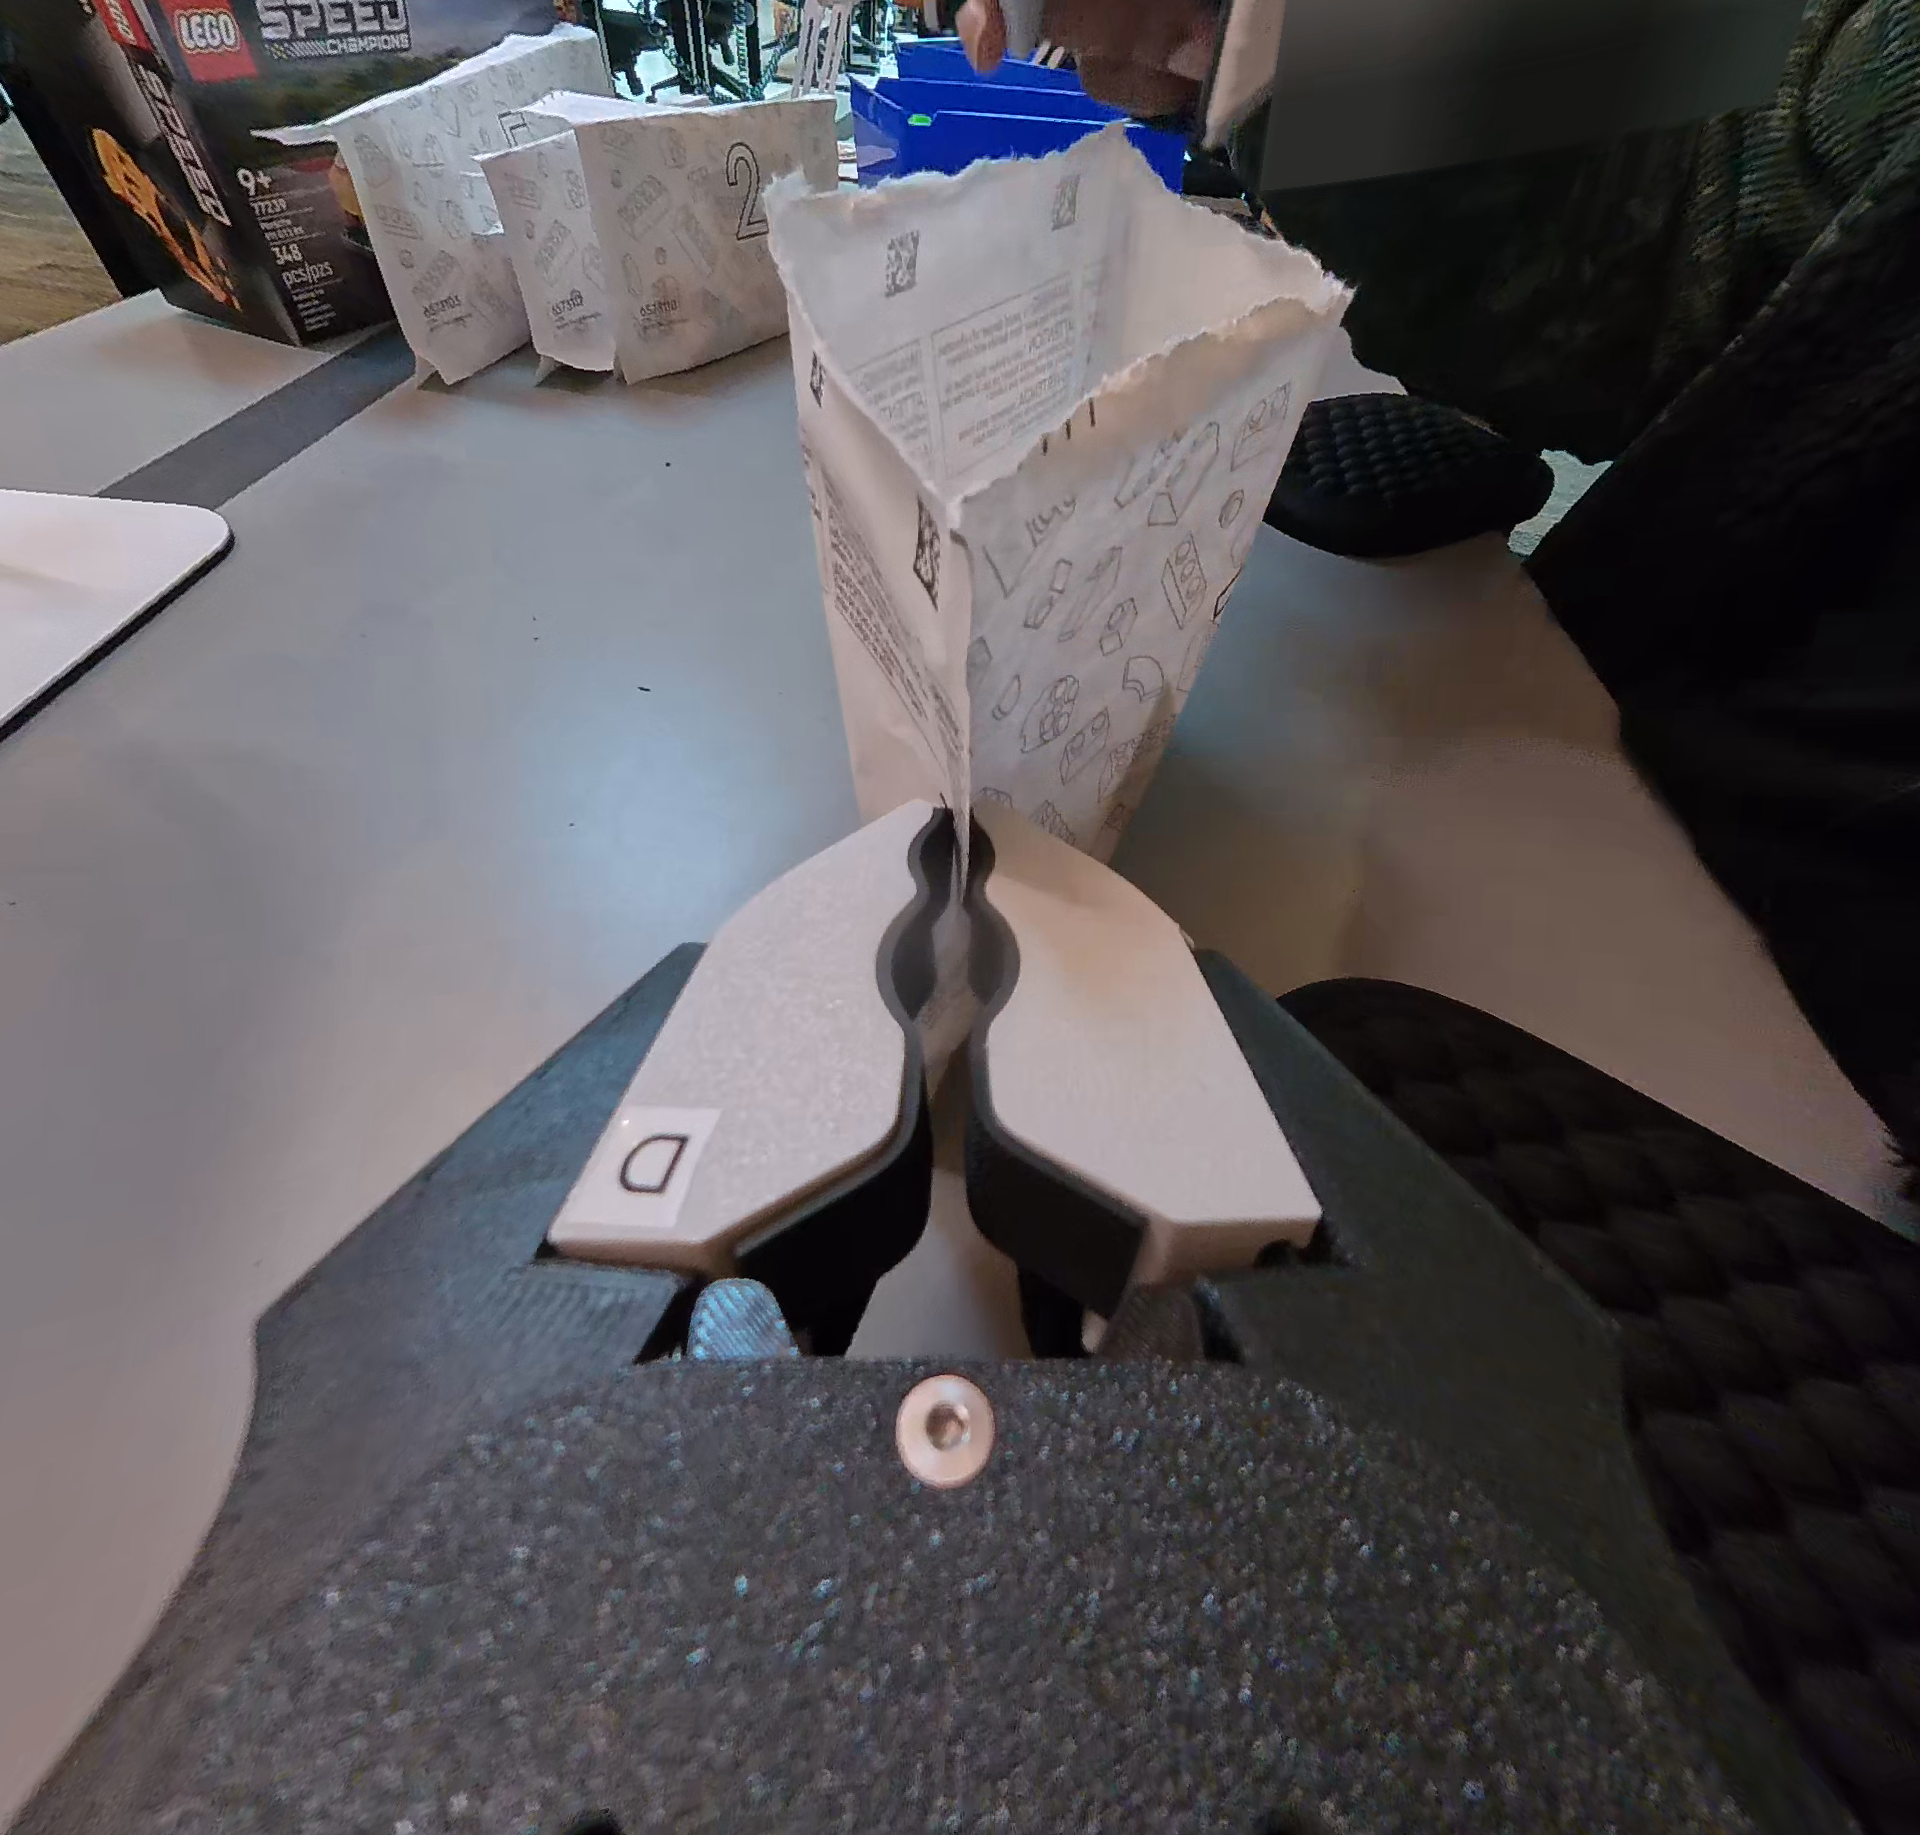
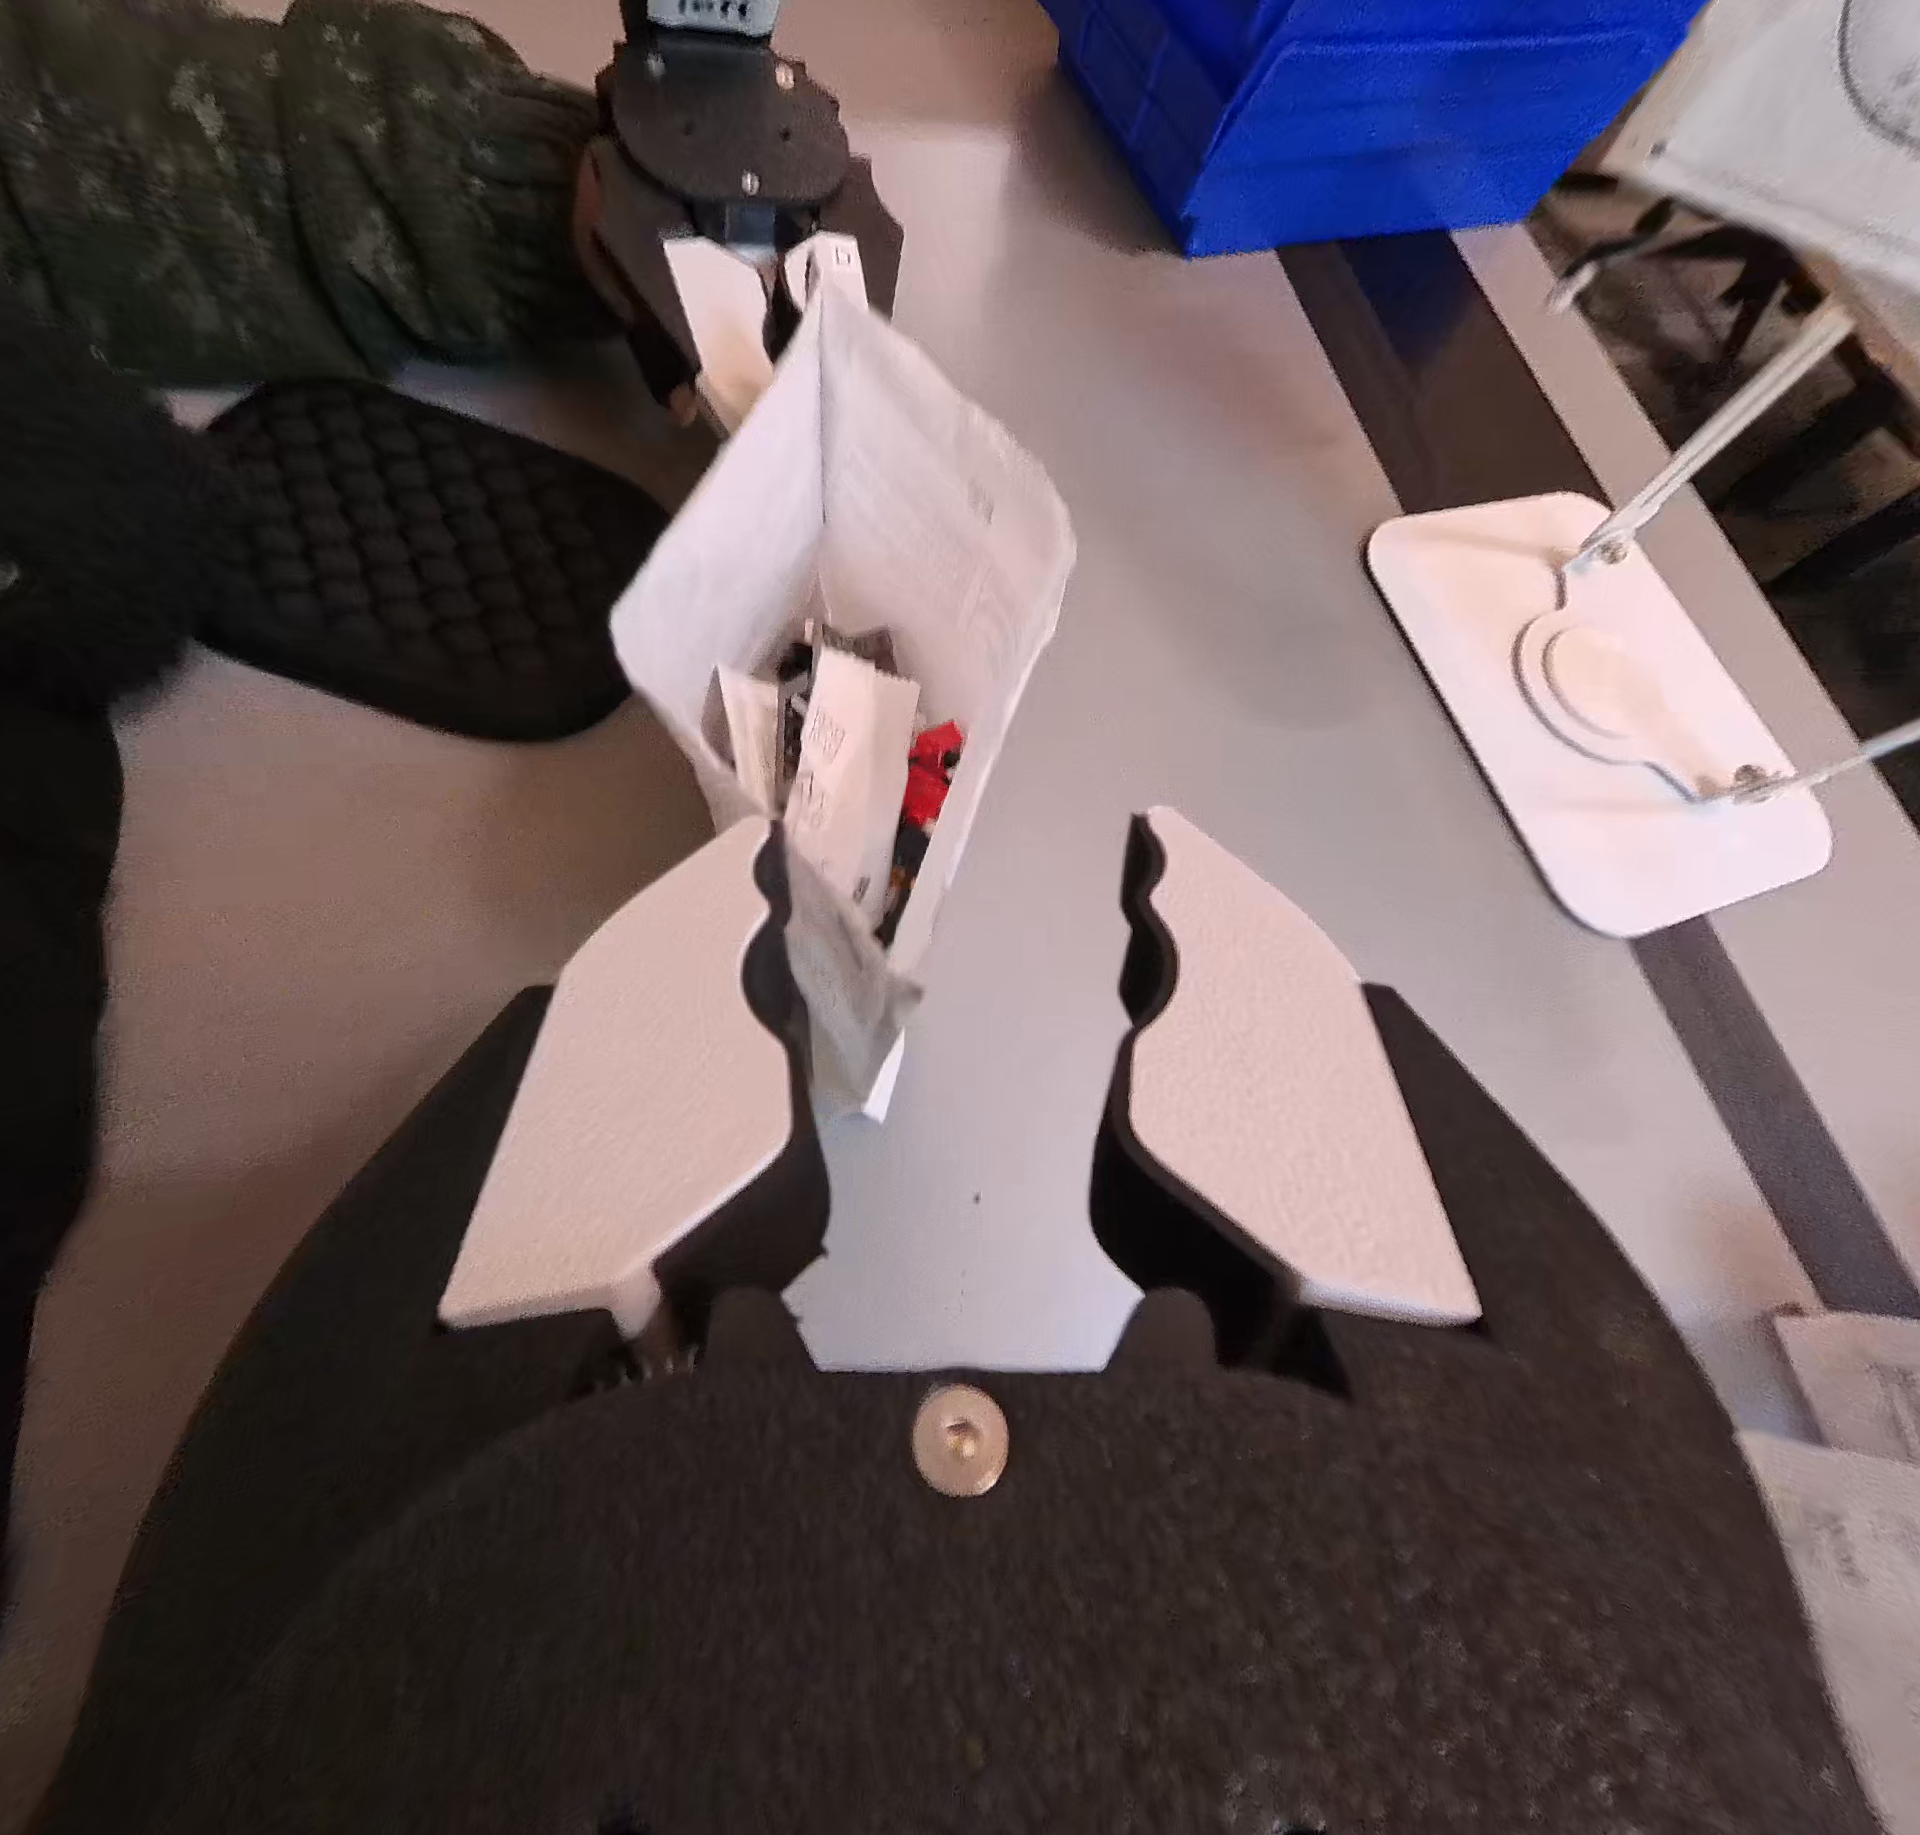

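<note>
A white paper bag [image 1: 1049, 497] printed with brick outlines stands on the grey table [image 1: 468, 746], its top torn open. My left gripper [image 1: 954, 850] is shut on the bag's near side seam, low down. In the right wrist view the bag [image 2: 914, 518] is seen from above, with red and black pieces [image 2: 930, 767] and small inner packets inside. My right gripper [image 2: 956, 840] is open just above the bag's mouth; its left finger [image 2: 665, 1037] touches a torn flap of the rim. The left gripper [image 2: 774, 331] shows at the bag's far side.
A black toy box [image 1: 208, 123] and three sealed paper bags [image 1: 644, 227] stand at the back left. Blue bins [image 2: 1351, 71] sit behind the bag. A white stand base [image 2: 1590, 705] lies to one side. Black padded cushions [image 2: 416, 559] and a dark green sleeve [image 2: 260, 196] lie on the other. The tips of one gripper are about 15 centimetres away from the tips of the other. From either gripper's tips it is about 35 centimetres to the white stand base [image 2: 1590, 705].
</note>
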{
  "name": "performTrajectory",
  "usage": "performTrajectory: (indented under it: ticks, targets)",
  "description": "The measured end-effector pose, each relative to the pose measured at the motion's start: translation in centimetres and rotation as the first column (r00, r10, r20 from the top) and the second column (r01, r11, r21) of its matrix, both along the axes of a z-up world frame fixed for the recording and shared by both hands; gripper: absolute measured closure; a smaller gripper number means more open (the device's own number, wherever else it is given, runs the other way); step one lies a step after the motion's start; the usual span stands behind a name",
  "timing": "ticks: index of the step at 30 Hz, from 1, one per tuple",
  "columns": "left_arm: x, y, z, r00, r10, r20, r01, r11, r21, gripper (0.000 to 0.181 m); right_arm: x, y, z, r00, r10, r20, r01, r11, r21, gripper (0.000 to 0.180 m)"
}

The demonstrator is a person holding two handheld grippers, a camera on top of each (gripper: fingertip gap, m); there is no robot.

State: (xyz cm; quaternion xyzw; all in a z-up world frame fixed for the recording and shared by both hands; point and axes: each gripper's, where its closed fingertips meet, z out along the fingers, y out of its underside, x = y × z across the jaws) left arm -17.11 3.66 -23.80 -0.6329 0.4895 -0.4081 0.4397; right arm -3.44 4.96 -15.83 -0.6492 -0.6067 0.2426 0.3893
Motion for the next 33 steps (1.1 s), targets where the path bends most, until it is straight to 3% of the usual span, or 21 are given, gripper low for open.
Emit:
performTrajectory:
  ticks: [3, 6, 8, 10, 11, 18, 24, 28, 30, 33]
  targets:
    - [0.0, 0.1, 0.0, 1.0, 0.002, 0.006, -0.002, 1.0, -0.002, 0.18, 1.4, -0.2, -2.5, 1.0, -0.005, 0.029, 0.007, 0.999, -0.045, 0.107]
    - [0.0, 0.0, 0.0, 1.0, 0.0, 0.011, 0.0, 1.0, 0.003, 0.18, 1.2, -0.4, -5.7, 0.999, -0.007, 0.039, 0.01, 0.996, -0.086, 0.112]
    - [0.0, 0.2, 0.0, 1.0, 0.007, 0.016, -0.007, 1.0, 0.005, 0.181, 0.5, -0.6, -7.8, 0.999, 0.015, 0.044, -0.01, 0.995, -0.098, 0.123]
    - [-0.2, 0.1, 0.0, 1.0, -0.004, 0.015, 0.004, 1.0, -0.008, 0.181, 0.1, -0.5, -9.0, 0.999, 0.02, 0.041, -0.016, 0.997, -0.074, 0.174]
    - [-0.5, 0.4, 0.0, 1.0, 0.013, 0.007, -0.012, 1.0, -0.007, 0.181, 0.1, -0.5, -9.1, 0.999, 0.036, 0.027, -0.033, 0.996, -0.078, 0.18]
    - [-0.9, 1.1, 0.2, 0.999, 0.026, 0.029, -0.022, 0.993, -0.115, 0.18, 0.9, -0.7, -6.9, 0.985, 0.084, -0.149, -0.113, 0.973, -0.199, 0.179]
    - [-1.0, 1.9, -0.2, 0.995, 0.078, 0.057, -0.061, 0.967, -0.248, 0.18, 0.7, -0.1, -8.9, 0.994, 0.026, -0.107, -0.051, 0.969, -0.24, 0.178]
    - [-1.6, 2.5, -0.3, 0.991, 0.115, 0.062, -0.096, 0.964, -0.248, 0.181, 0.6, -0.1, -10.2, 0.997, 0.005, -0.072, -0.024, 0.964, -0.265, 0.128]
    - [-1.5, 2.5, -0.2, 0.99, 0.119, 0.071, -0.098, 0.962, -0.257, 0.181, 0.2, -0.1, -11.2, 0.999, -0.012, -0.039, 0.0, 0.96, -0.282, 0.116]
    - [-1.4, 2.5, -0.1, 0.99, 0.116, 0.083, -0.092, 0.963, -0.254, 0.181, -0.4, -1.1, -13.7, 0.997, 0.022, 0.071, -0.001, 0.96, -0.281, 0.154]
